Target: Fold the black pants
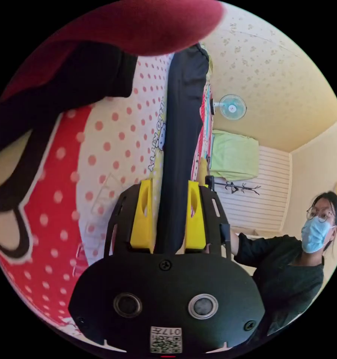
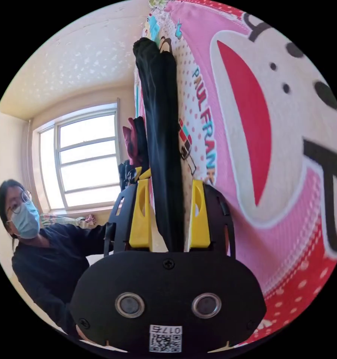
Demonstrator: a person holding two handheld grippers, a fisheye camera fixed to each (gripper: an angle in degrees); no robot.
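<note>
Pants (image 1: 181, 149) run between each claw's (image 1: 169, 217) yellow jaws above patterned bedding (image 1: 116, 157).

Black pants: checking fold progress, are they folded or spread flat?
Not spread flat: the black pants run as a narrow bunched band between the left claw jaws over the patterned bedding. Neatly folded: cannot tell.

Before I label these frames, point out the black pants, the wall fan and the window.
black pants (image 1: 181, 149): left gripper view, folded edge between the tongs.
wall fan (image 1: 232, 107): left gripper view, its hub.
window (image 2: 87, 160): right gripper view, middle panes.
</note>
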